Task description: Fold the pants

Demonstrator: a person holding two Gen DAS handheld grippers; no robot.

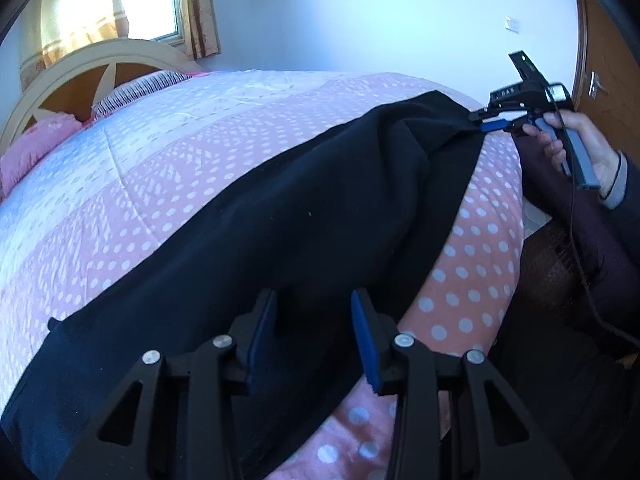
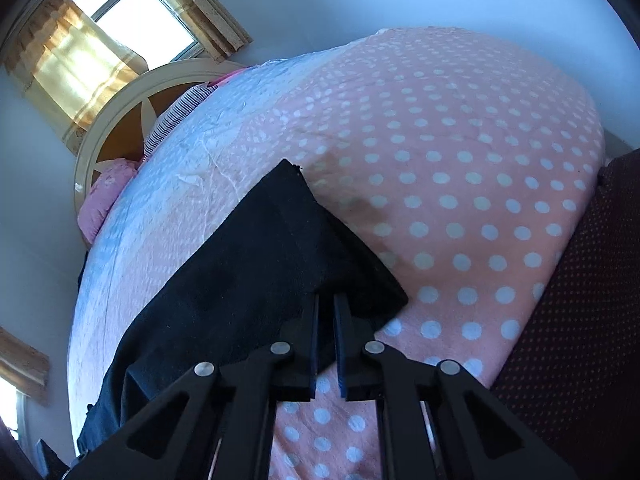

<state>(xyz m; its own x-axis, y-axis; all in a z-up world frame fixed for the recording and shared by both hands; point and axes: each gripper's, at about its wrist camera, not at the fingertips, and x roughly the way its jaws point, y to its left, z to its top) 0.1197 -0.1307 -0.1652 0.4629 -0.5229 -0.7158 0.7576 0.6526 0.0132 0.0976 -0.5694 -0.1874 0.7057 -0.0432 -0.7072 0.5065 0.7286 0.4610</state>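
Observation:
Dark navy pants [image 1: 256,248] lie stretched along the near edge of the bed, on a pink polka-dot quilt [image 1: 160,184]. My left gripper [image 1: 314,304] is open, its blue pads hovering over the middle of the pants. My right gripper [image 2: 326,308] is shut on the near edge of the pants [image 2: 256,264] at one end. It also shows in the left wrist view [image 1: 486,122], clamped on the far end of the pants and held by a hand [image 1: 576,144].
The quilt [image 2: 440,160] covers the bed. A headboard [image 1: 80,68] and pink pillow [image 1: 36,144] sit at the far left under a curtained window [image 1: 120,0]. A wooden door [image 1: 604,60] stands at right. The person's dark clothing [image 1: 580,240] is beside the bed edge.

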